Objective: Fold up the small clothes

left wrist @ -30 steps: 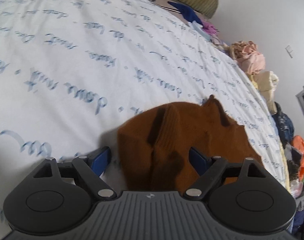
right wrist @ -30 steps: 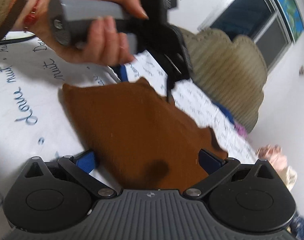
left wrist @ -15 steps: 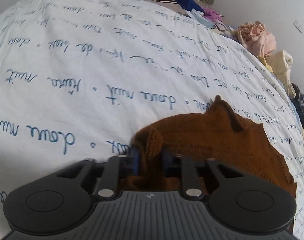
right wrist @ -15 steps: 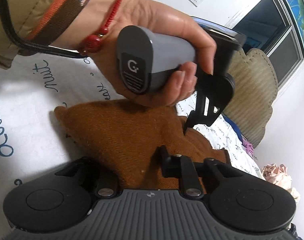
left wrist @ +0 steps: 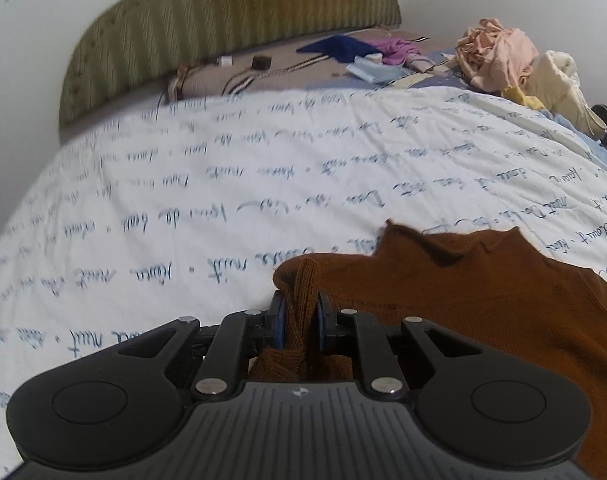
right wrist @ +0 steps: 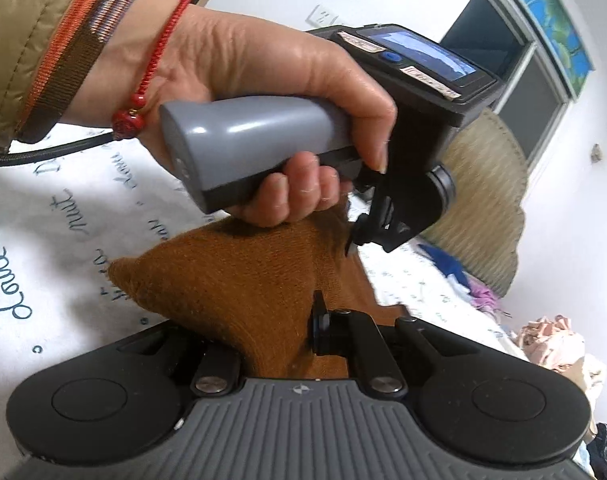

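A small brown knitted garment (left wrist: 483,296) lies on the white bedsheet with blue writing (left wrist: 223,184). My left gripper (left wrist: 297,318) is shut on a bunched edge of the garment at its near left corner. In the right wrist view the same brown garment (right wrist: 231,280) is lifted off the sheet, and my right gripper (right wrist: 287,332) is shut on its near edge; the left finger is hidden by the cloth. The person's hand holding the left gripper (right wrist: 383,216) sits just above the garment's far edge.
An olive striped headboard (left wrist: 223,28) stands at the far end of the bed. Loose clothes lie beyond the sheet: a blue piece (left wrist: 339,48), a purple piece (left wrist: 395,48), a pink pile (left wrist: 495,52) and a cream pile (left wrist: 559,80). A dark window (right wrist: 503,68) is on the wall.
Both grippers closed from wide open onto the brown garment's edges, and the garment has been raised off the sheet. The left hand moved nearer the right camera.
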The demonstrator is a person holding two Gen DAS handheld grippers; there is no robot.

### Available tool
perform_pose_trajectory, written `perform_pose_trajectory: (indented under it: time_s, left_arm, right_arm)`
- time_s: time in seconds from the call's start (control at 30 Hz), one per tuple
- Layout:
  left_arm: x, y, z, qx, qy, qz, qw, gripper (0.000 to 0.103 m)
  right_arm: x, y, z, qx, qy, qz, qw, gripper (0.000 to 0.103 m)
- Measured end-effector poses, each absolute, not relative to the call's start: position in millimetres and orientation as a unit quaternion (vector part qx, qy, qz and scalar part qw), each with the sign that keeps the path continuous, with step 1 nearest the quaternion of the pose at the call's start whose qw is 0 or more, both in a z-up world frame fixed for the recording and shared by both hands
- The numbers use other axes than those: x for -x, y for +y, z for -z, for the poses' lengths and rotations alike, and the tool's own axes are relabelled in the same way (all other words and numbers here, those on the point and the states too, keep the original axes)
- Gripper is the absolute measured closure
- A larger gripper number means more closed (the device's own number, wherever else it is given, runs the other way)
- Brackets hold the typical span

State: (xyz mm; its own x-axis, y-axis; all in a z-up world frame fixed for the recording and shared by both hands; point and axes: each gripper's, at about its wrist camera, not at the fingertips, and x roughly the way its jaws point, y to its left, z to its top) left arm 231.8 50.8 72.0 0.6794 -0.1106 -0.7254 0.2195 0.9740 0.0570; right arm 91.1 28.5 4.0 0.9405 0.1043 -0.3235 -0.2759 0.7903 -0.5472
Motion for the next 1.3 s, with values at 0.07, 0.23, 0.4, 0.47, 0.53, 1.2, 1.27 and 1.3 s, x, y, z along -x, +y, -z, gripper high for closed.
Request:
perform_pose_trajectory:
  time_s: [0.07,0.23,0.4,0.47,0.53,1.2,1.27,1.3]
  left_arm:
    - [-228,43,-78,-0.079,0.385,0.087,0.915,0.089]
    - [-221,25,-88,-0.091,0.378,0.082,0.918,0.089]
    - [-216,5,-95,-0.104,0.37,0.086,0.919,0.089]
    - [-213,-5,-98,-0.108,0.367,0.089,0.92,0.089]
    - [-211,-15,-100,-0.113,0.364,0.093,0.92,0.089]
    - [-198,-126,-91,-0.172,0.352,0.143,0.909,0.089]
    - [-197,-135,-88,-0.177,0.353,0.147,0.907,0.089]
    - [-196,-140,-87,-0.18,0.353,0.149,0.906,0.089]
  right_arm:
    - [-88,17,-10,0.302,0.136,-0.094,0.939,0.09]
    - [-87,-14,-19,0.287,0.132,-0.075,0.946,0.09]
    - [-80,-37,-25,0.272,0.13,-0.06,0.952,0.09]
    - [-79,-45,-26,0.266,0.13,-0.054,0.954,0.09]
    - [-75,-51,-26,0.262,0.129,-0.047,0.955,0.09]
    - [-55,-132,-16,0.216,0.148,0.014,0.965,0.09]
    - [-54,-139,-14,0.213,0.151,0.017,0.965,0.09]
    - [-53,-141,-13,0.211,0.152,0.019,0.965,0.09]
